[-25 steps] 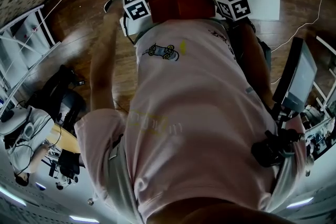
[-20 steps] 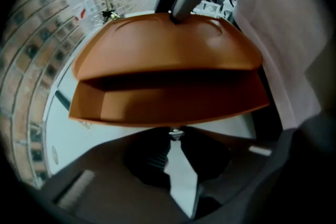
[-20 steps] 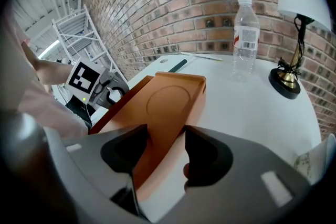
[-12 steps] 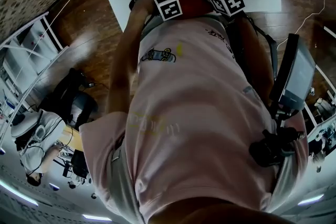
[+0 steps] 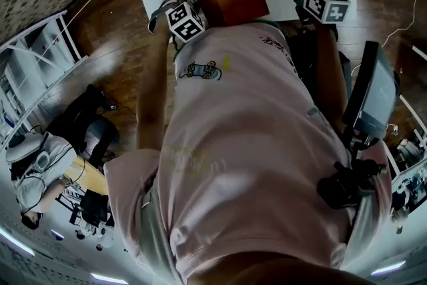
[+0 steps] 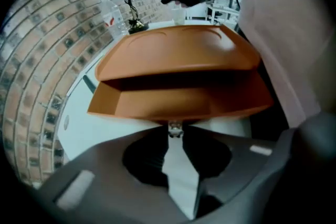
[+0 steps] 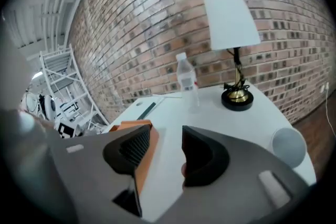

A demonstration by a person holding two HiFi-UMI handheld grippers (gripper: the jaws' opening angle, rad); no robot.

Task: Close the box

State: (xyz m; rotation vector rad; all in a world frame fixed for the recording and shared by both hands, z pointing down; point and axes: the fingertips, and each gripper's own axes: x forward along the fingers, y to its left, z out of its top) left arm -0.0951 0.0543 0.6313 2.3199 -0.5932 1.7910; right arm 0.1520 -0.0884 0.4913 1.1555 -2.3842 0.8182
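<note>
My left tool (image 6: 175, 131) has its jaws together on nothing, just in front of the orange cardboard box (image 6: 178, 55). The box sits on the white worktop (image 6: 79, 128), its lid tilted low over a shadowed gap, so I can't make out any contents. My right tool (image 7: 167, 135) has its jaws apart; they have just been closing a little with nothing between them. It hangs beside the box. A white-shaded table lamp (image 7: 231, 23), a clear plastic bottle (image 7: 187, 81) and a grey round cup (image 7: 289, 147) stand well apart from the box.

I am finding no word or number that I can read. The print on my shirt (image 5: 203, 68) is showing too small, and the bottle (image 7: 187, 81) label is blurring.
</note>
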